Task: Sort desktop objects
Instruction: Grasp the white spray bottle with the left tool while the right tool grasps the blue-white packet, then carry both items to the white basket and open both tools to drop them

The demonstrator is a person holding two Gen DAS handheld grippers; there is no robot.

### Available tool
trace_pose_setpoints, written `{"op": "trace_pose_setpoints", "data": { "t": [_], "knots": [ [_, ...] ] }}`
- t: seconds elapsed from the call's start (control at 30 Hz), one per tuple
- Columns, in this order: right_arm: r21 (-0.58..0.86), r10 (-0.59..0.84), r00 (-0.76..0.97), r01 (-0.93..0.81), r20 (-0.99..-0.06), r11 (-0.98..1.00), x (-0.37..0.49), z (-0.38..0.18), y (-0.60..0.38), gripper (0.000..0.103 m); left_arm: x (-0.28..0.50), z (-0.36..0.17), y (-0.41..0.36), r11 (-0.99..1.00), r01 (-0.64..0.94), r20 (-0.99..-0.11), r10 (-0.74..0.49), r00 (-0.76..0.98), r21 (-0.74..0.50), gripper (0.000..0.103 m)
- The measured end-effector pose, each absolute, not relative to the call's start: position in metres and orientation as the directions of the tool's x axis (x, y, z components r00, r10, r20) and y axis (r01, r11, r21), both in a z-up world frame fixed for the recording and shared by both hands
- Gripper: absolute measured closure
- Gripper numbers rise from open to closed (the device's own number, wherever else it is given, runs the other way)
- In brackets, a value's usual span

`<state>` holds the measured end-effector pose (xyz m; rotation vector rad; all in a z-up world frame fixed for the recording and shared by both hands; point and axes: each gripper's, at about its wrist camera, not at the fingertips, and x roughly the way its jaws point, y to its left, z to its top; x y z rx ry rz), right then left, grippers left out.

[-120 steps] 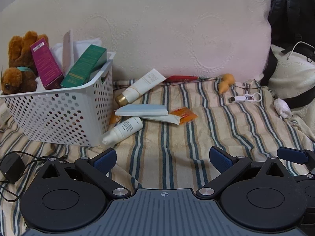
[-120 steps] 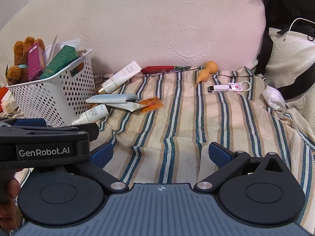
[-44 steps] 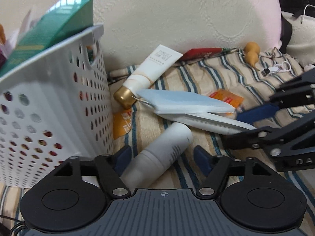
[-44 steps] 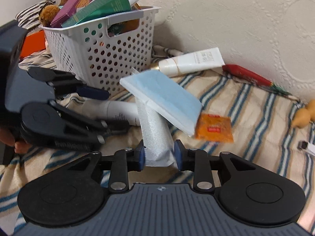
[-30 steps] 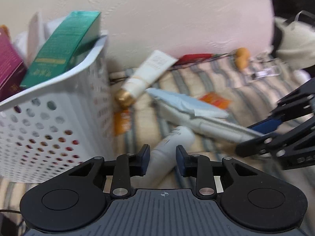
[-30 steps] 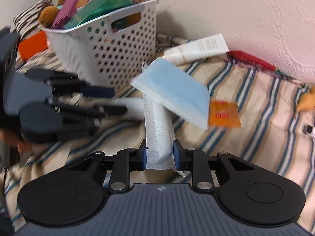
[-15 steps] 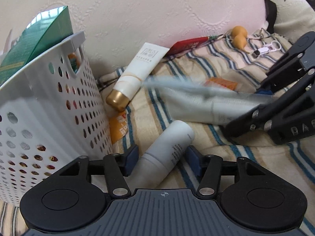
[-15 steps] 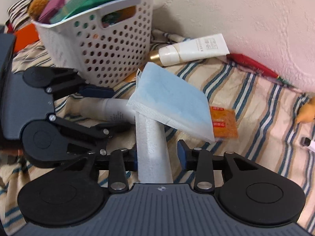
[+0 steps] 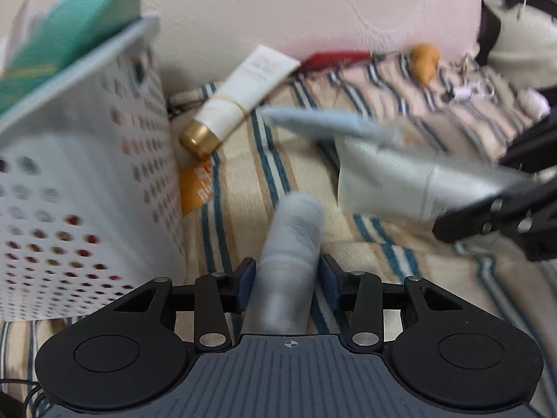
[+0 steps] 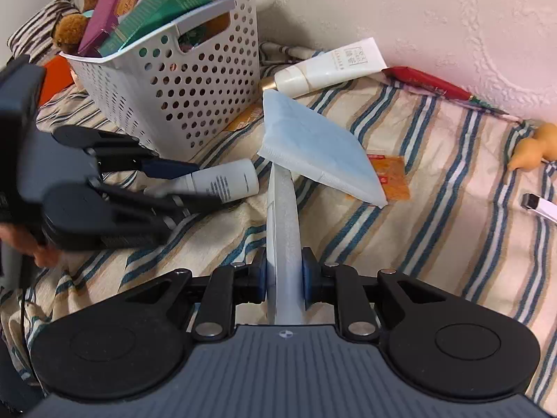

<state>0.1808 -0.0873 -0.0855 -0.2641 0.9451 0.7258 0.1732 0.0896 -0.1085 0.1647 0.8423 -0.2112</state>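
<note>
On the striped cloth (image 10: 435, 188): tubes, packets and a white basket (image 10: 195, 104) lie in front of a pale cushion (image 10: 435, 17).
Left gripper (image 9: 287, 284): both pads pressed against the sides of a white bottle (image 9: 290, 244); the right-wrist view shows that bottle (image 10: 222, 183) lying on the cloth just beside the basket, with the left gripper (image 10: 177, 184) around it.
Right gripper (image 10: 284, 275): clamped on the flat end of a silver-white tube (image 10: 282, 216), held clear of the cloth.
Tissue pack (image 10: 320, 153): pale blue, resting tilted on the far end of the held tube.
Writing: small dark print rings the bottle, too fine to read; the cream tube (image 10: 330, 66) with a gold cap carries a small square emblem and one line of letters, not legible; an orange sachet (image 10: 391, 177) has white marks, unreadable.
Basket contents: green box (image 10: 163, 10), magenta box (image 10: 108, 7), brown teddy bear (image 10: 80, 17).
Only in the right view: the magenta box, the bear, the person's fingers behind the left gripper.
Only in the left view: a second orange sachet (image 9: 196, 188) against the basket's foot; everything there is motion-blurred.
Far edge: red pen (image 10: 428, 82) and an orange gourd-shaped toy (image 10: 532, 149).
</note>
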Motion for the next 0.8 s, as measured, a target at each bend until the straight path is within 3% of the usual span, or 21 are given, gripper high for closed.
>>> {"op": "trace_pose_setpoints", "data": {
  "t": [0.13, 0.17, 0.2, 0.27, 0.37, 0.4, 0.47, 0.5, 0.53, 0.63, 0.8],
  "knots": [
    [0.060, 0.420, 0.391, -0.669, -0.819, 0.740, 0.187, -0.089, -0.080, 0.079, 0.183, -0.115, 0.097, 0.978, 0.209, -0.748, -0.143, 0.648, -0.006, 0.051],
    [0.058, 0.418, 0.391, -0.669, -0.820, 0.741, 0.189, -0.089, -0.080, 0.079, 0.184, -0.115, 0.099, 0.978, 0.208, -0.748, -0.150, 0.646, -0.017, 0.054],
    [0.056, 0.416, 0.389, -0.672, -0.822, 0.739, 0.190, -0.090, -0.079, 0.079, 0.184, -0.115, 0.100, 0.979, 0.204, -0.748, -0.146, 0.647, -0.015, 0.066],
    [0.048, 0.407, 0.386, -0.674, -0.828, 0.738, 0.191, -0.092, -0.079, 0.079, 0.183, -0.112, 0.100, 0.975, 0.222, -0.749, -0.157, 0.644, -0.014, 0.070],
    [0.042, 0.406, 0.395, -0.673, -0.824, 0.739, 0.187, -0.089, -0.085, 0.075, 0.181, -0.111, 0.097, 0.972, 0.234, -0.746, -0.147, 0.649, 0.011, 0.068],
    [0.035, 0.404, 0.400, -0.673, -0.823, 0.739, 0.186, -0.087, -0.086, 0.073, 0.182, -0.112, 0.096, 0.972, 0.233, -0.746, -0.148, 0.649, 0.010, 0.057],
    [0.021, 0.390, 0.401, -0.674, -0.829, 0.738, 0.185, -0.085, -0.087, 0.072, 0.186, -0.112, 0.095, 0.976, 0.217, -0.750, -0.146, 0.645, -0.003, 0.055],
    [0.011, 0.382, 0.403, -0.676, -0.831, 0.737, 0.184, -0.084, -0.087, 0.072, 0.187, -0.112, 0.094, 0.976, 0.218, -0.751, -0.147, 0.644, -0.004, 0.067],
    [0.005, 0.380, 0.403, -0.681, -0.833, 0.732, 0.182, -0.083, -0.087, 0.073, 0.187, -0.113, 0.093, 0.976, 0.216, -0.750, -0.136, 0.647, 0.009, 0.069],
    [0.010, 0.386, 0.401, -0.682, -0.831, 0.731, 0.178, -0.082, -0.087, 0.081, 0.182, -0.110, 0.093, 0.975, 0.221, -0.748, -0.136, 0.649, 0.015, 0.070],
    [0.032, 0.427, 0.440, -0.666, -0.790, 0.746, 0.160, -0.063, -0.094, 0.083, 0.157, -0.087, 0.100, 0.974, 0.222, -0.709, -0.188, 0.679, -0.045, 0.070]
  ]
}}
